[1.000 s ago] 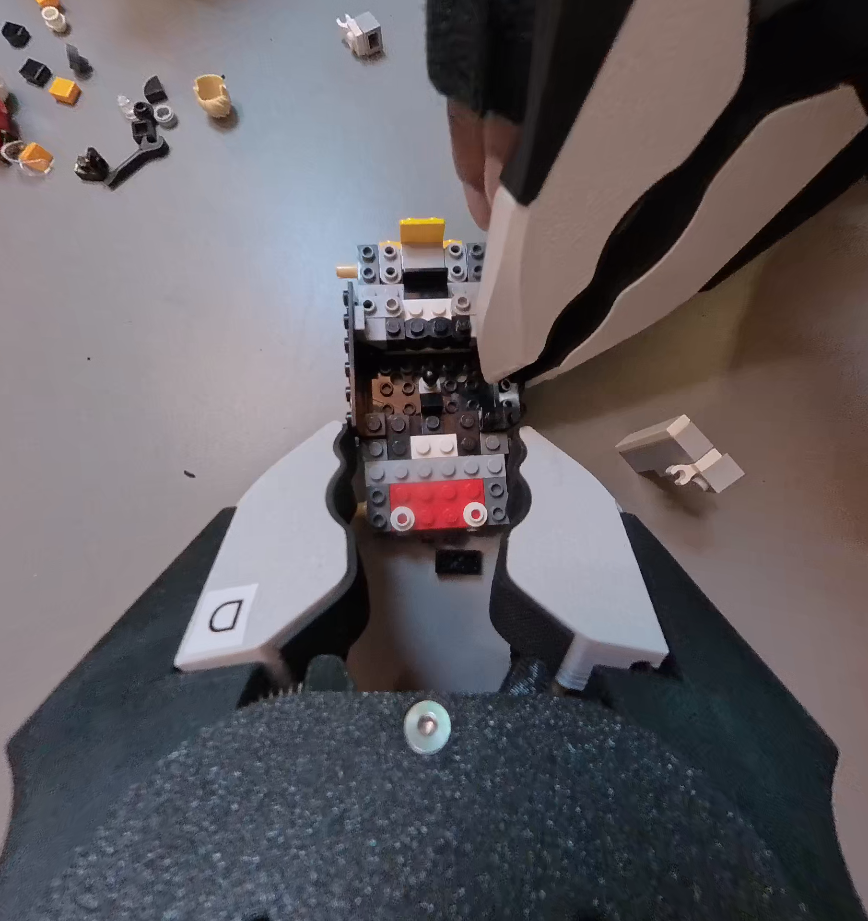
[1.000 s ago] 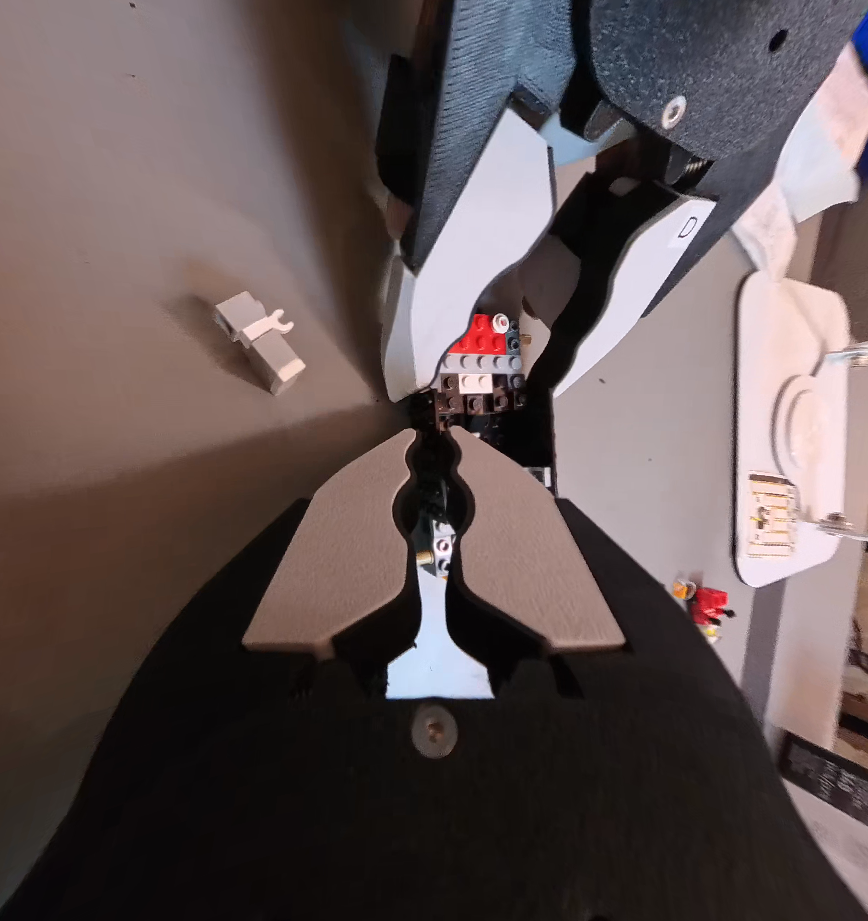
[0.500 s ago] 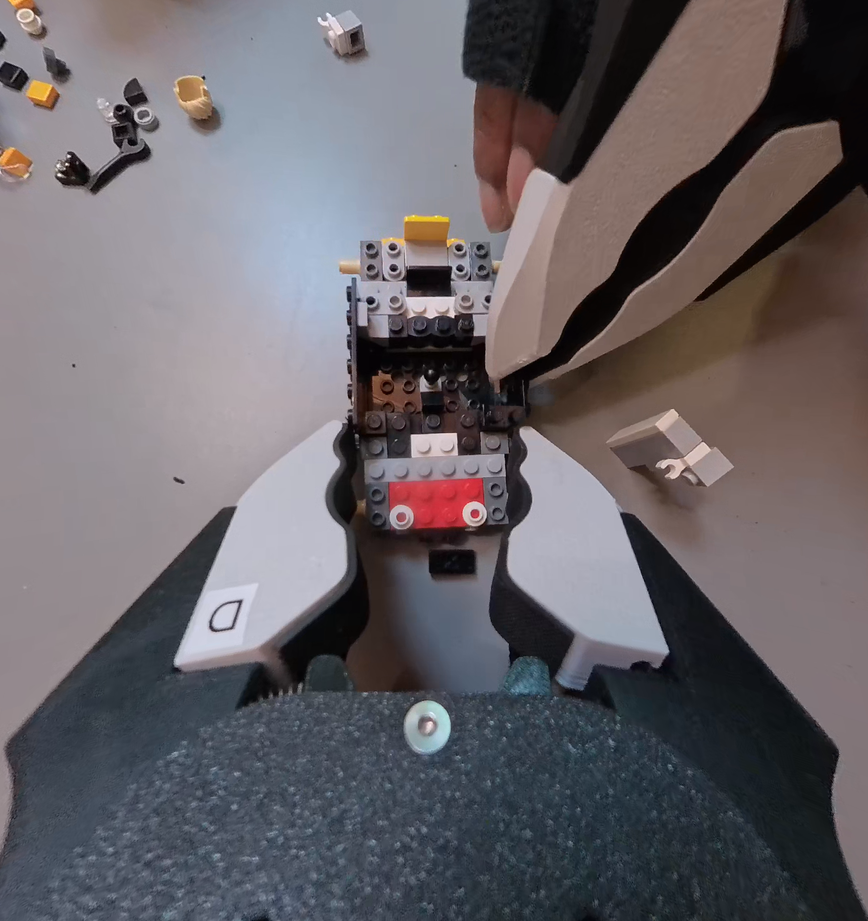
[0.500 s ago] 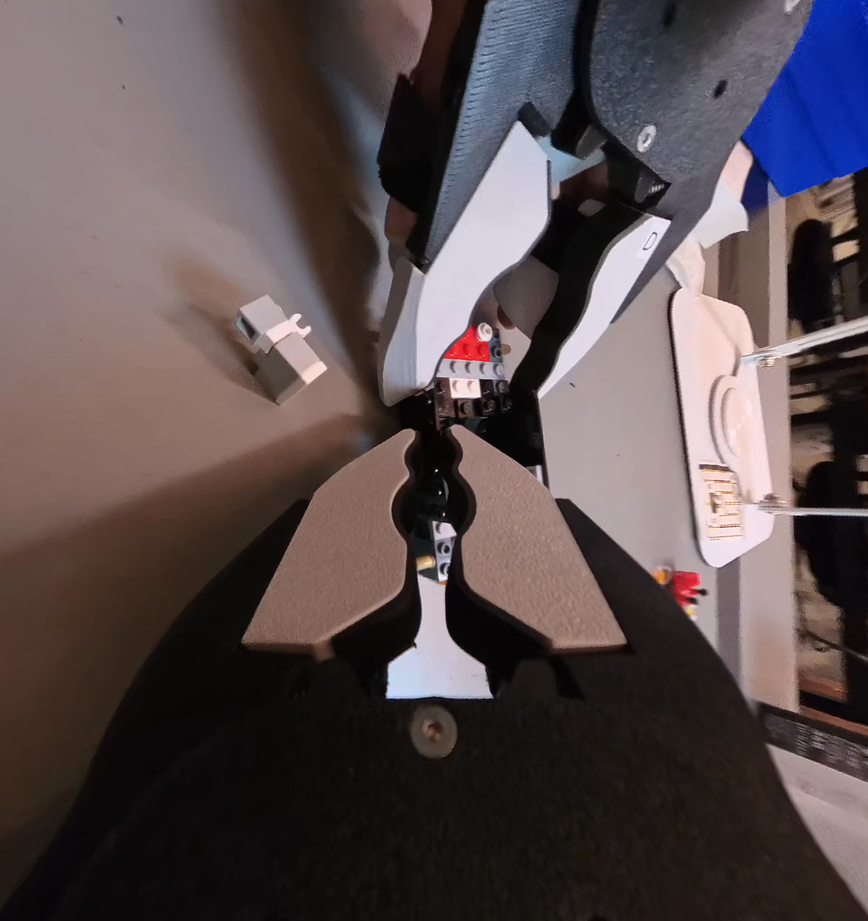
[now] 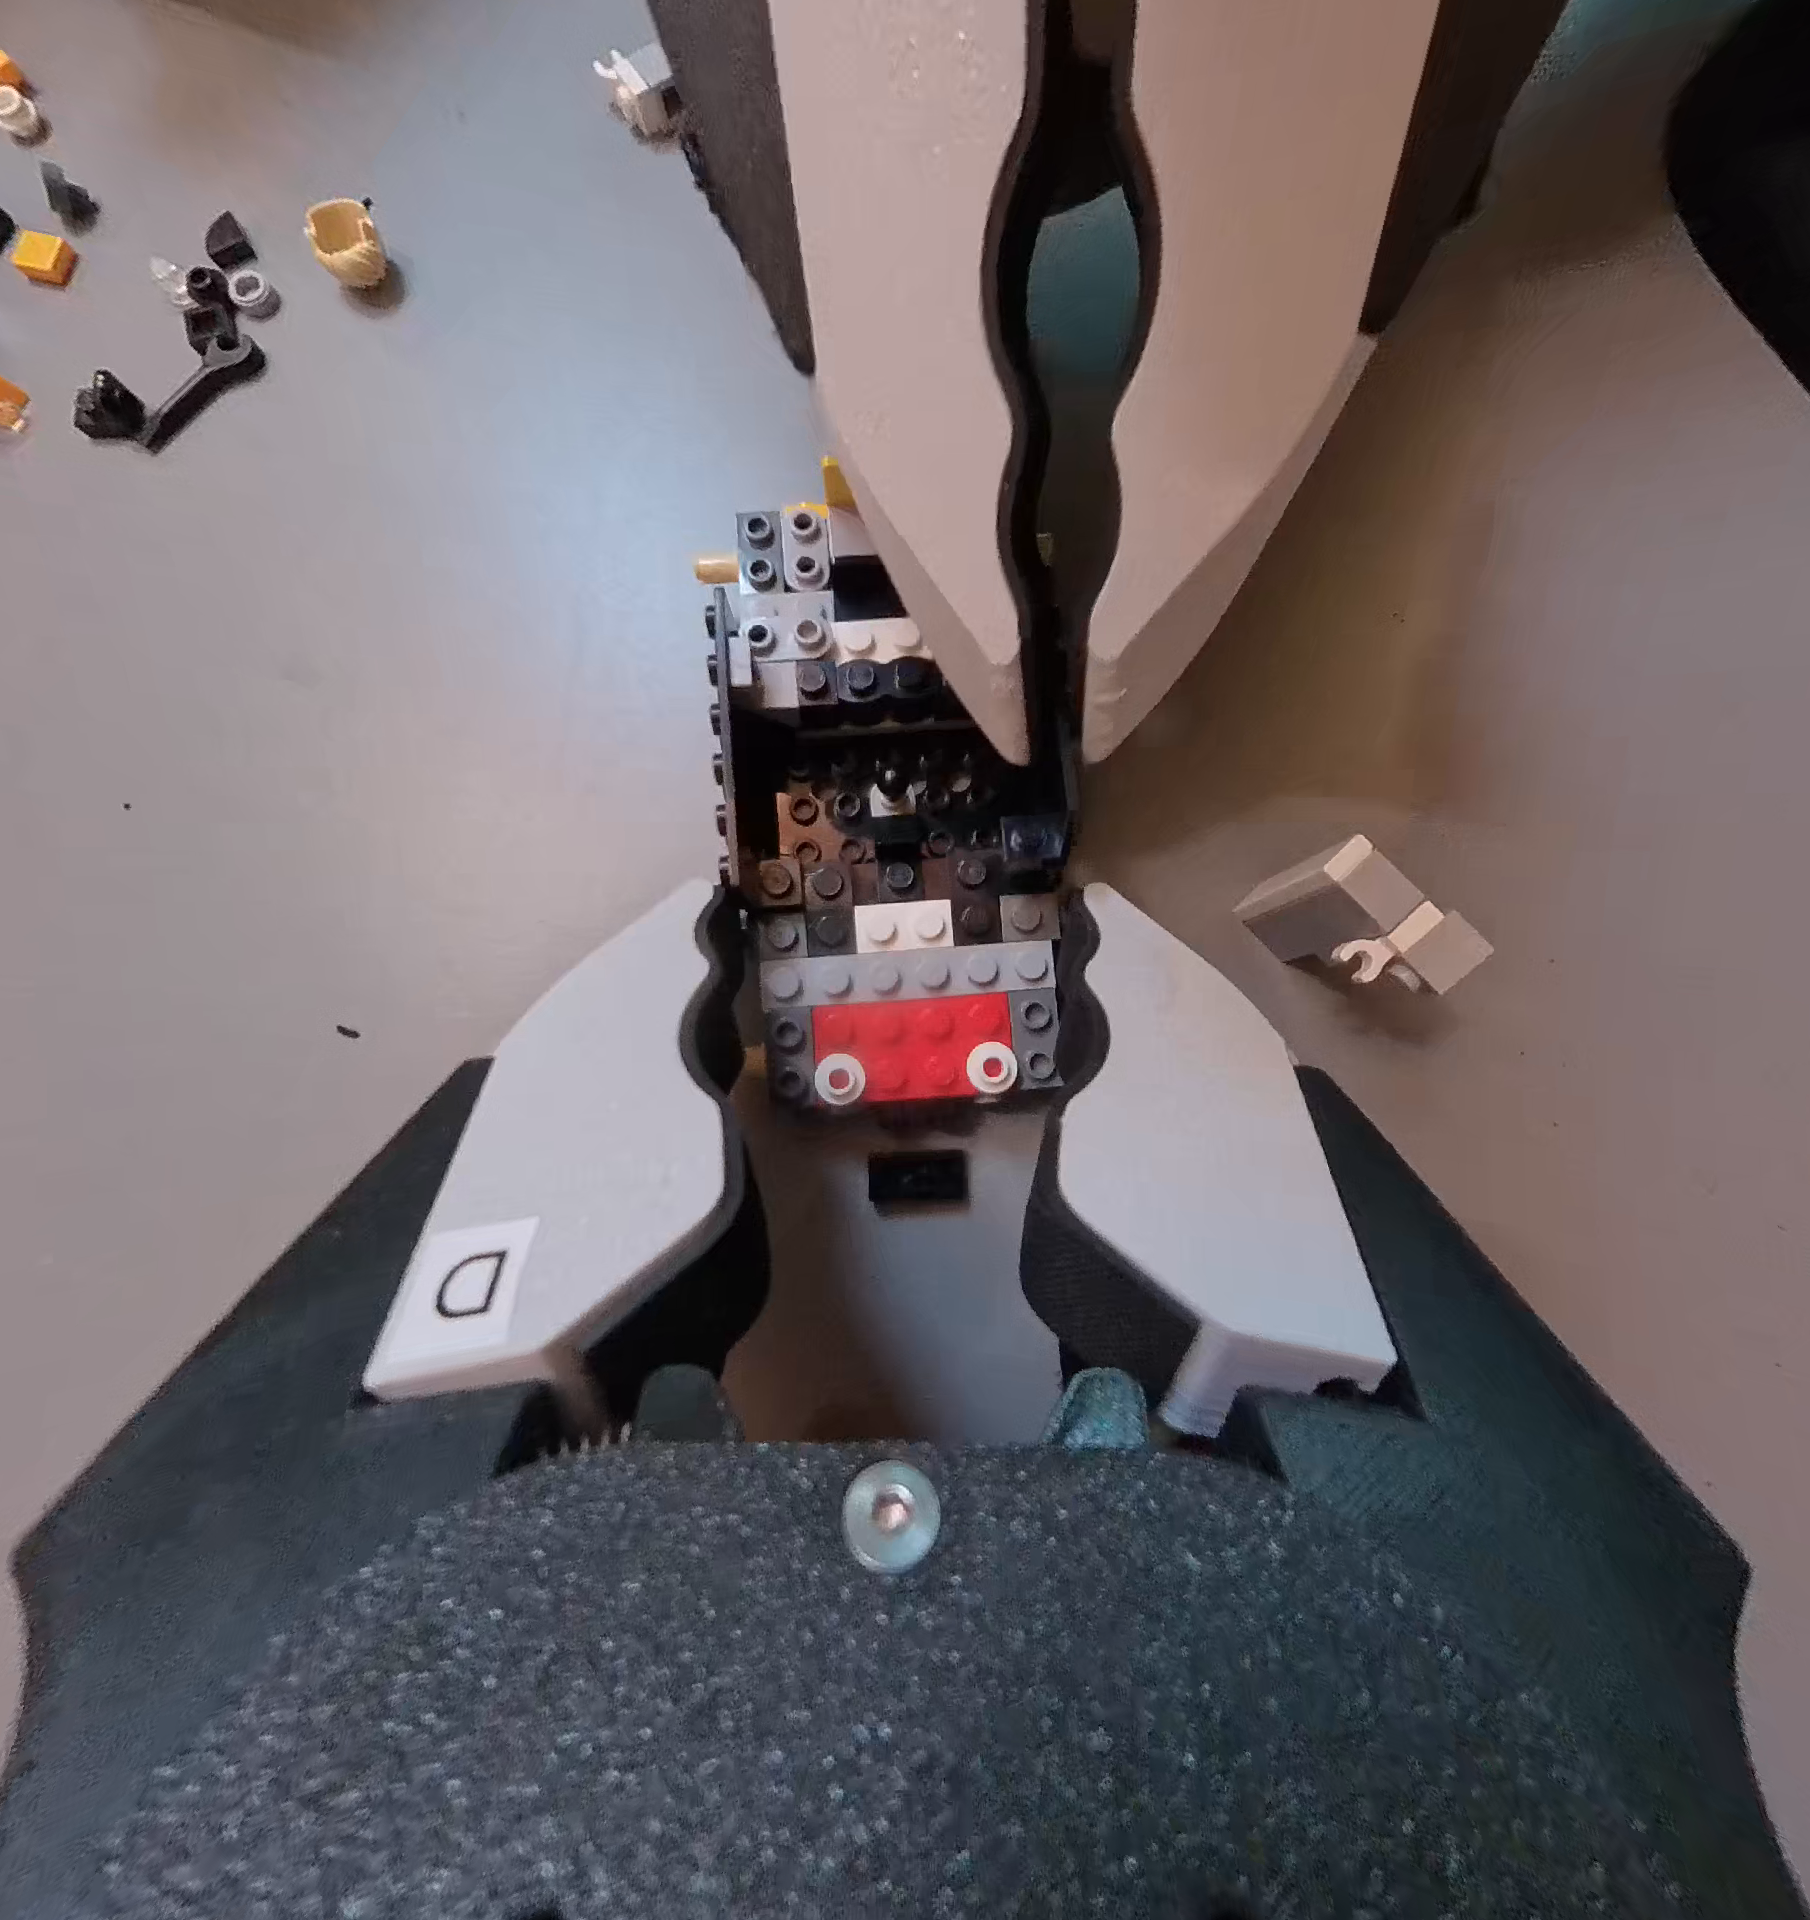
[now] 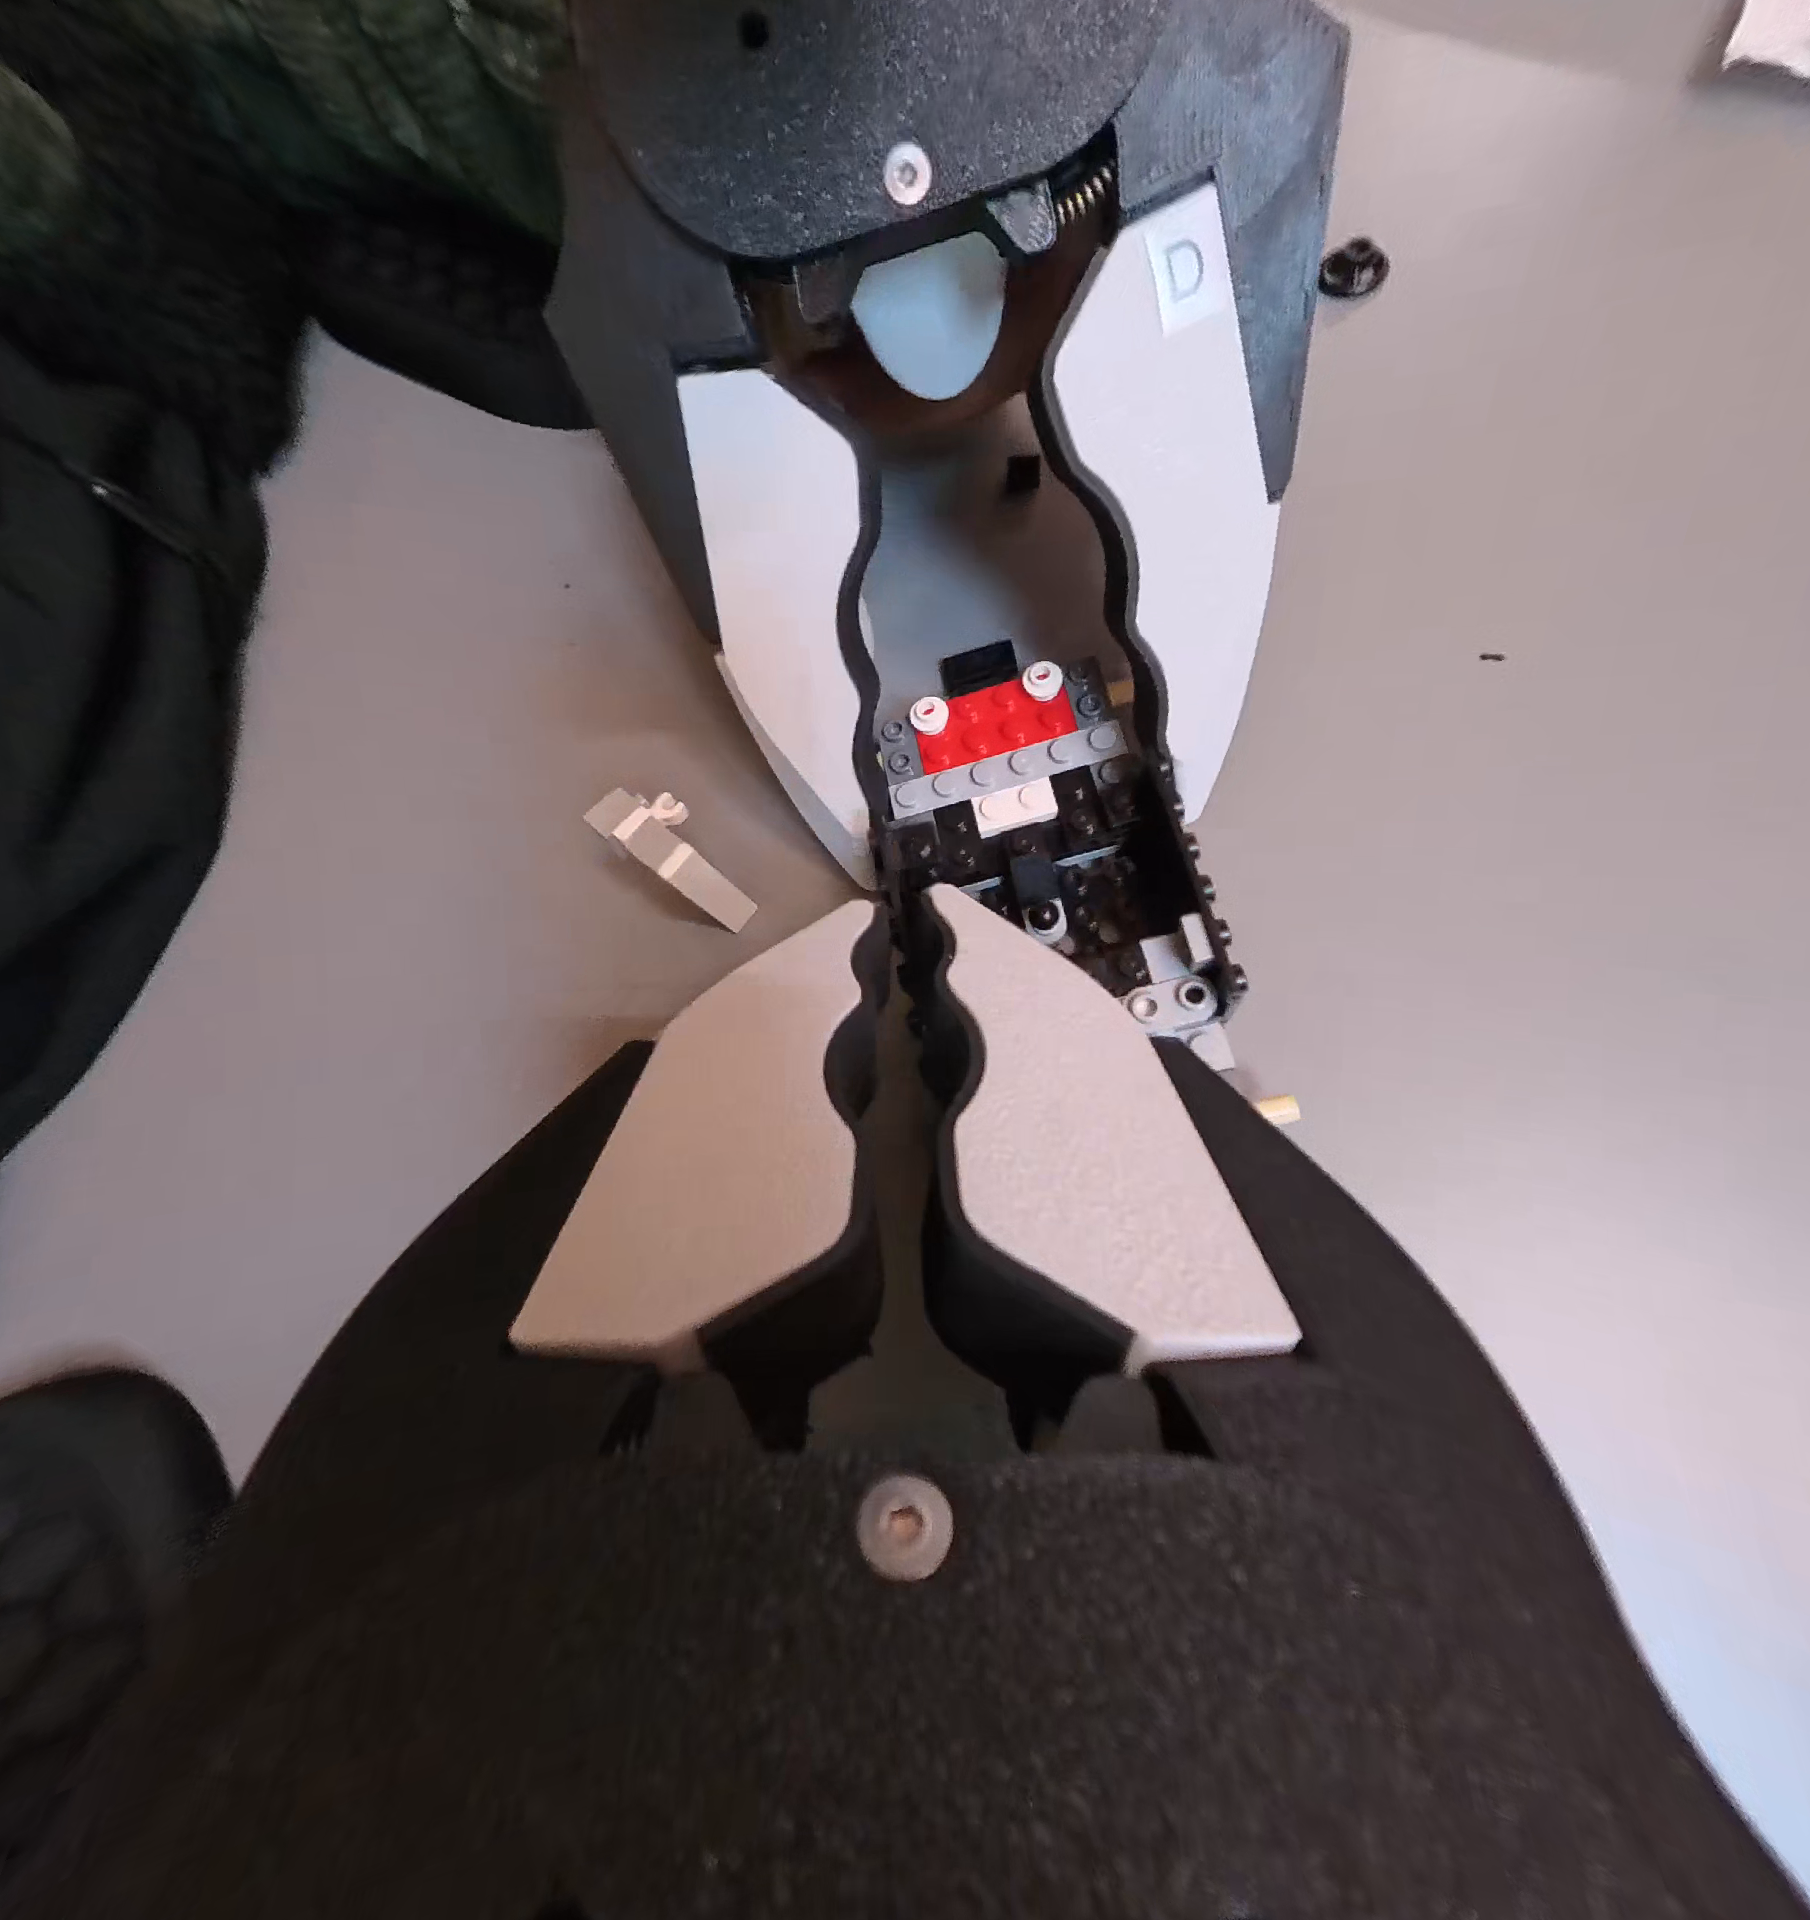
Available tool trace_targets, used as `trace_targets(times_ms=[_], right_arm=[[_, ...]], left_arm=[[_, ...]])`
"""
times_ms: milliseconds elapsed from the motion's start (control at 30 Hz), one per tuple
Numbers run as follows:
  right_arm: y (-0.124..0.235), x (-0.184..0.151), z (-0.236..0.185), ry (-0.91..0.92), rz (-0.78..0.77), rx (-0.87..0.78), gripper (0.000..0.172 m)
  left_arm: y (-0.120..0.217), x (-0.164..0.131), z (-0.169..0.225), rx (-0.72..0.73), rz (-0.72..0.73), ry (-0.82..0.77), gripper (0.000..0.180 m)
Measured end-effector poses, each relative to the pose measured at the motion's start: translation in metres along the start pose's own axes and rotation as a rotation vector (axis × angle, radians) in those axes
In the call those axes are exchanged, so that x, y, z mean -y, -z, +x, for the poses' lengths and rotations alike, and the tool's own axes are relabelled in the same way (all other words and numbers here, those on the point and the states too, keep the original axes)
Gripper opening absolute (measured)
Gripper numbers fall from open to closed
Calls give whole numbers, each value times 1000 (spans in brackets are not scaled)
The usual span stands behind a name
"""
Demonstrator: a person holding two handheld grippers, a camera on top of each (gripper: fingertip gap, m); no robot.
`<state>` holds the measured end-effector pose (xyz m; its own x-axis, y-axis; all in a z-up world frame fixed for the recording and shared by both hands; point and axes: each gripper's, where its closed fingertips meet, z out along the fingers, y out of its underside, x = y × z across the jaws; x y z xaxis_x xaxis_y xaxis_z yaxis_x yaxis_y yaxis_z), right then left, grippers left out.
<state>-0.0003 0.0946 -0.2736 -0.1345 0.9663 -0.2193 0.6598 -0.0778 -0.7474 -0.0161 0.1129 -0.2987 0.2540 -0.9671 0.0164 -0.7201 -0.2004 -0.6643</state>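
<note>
A grey tabletop (image 5: 361,727) fills both views. At frame centre, the left gripper (image 5: 906,997) clamps the red-topped end of a black-and-grey toy-brick model (image 5: 901,831). The right gripper (image 6: 906,914) pinches the model's thin black side wall. A small light-grey brick piece (image 5: 1358,914) lies at right; tiny loose black and orange bricks (image 5: 101,291) sit upper left.

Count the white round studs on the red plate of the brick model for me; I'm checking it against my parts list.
2. One white round stud sits at the red plate's near-left corner, the other at its near-right corner, between the left gripper's fingers. None seems hidden.
</note>
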Motion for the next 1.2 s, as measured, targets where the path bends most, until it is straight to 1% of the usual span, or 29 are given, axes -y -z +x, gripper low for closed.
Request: trace_targets(times_ms=[67, 133, 200, 333, 433, 567, 667, 700, 833, 933, 967, 1033, 1100, 1200], right_arm=[[5, 5, -4, 29, 61, 15, 3], [17, 18, -6, 29, 159, 14, 3], [25, 21, -5, 57, 164, -33, 3], [46, 38, -3, 45, 257, -94, 3], [56, 37, 2, 20, 280, -140, 3], [44, 20, -8, 56, 180, -160, 3], [26, 1, -17, 128, 24, -197, 3], [21, -2, -22, 153, -7, -200, 3], [8, -1, -38, 239, -69, -204, 3], [2, -2, -42, 382, -129, -258, 3], [1, 0, -42, 448, -140, -299, 3], [4, 6, -37, 611, -169, -434, 3], [8, 15, -36, 761, -177, -550, 3], [11, 32, -42, 895, -142, -656, 3]], left_arm=[[1, -1, 0, 1, -2, 0, 59], [2, -2, -2, 3, -4, 5, 59], [3, -3, -3, 4, -7, 4, 59], [2, -2, -7, 25, 4, 23, 58], [3, -2, -11, 42, 15, 31, 58], [3, -2, -11, 44, 20, 35, 59], [6, -3, -10, 35, 21, 22, 63], [8, -2, -10, 38, 25, 15, 64], [26, 4, -12, 44, 76, -3, 66], [40, 10, -12, 63, 109, -30, 61], [44, 13, -8, 48, 123, -44, 57], [49, 17, 3, 11, 150, -68, 51], [51, 20, 20, -88, 183, -46, 44], [58, 30, 40, -242, 272, 18, 37]])
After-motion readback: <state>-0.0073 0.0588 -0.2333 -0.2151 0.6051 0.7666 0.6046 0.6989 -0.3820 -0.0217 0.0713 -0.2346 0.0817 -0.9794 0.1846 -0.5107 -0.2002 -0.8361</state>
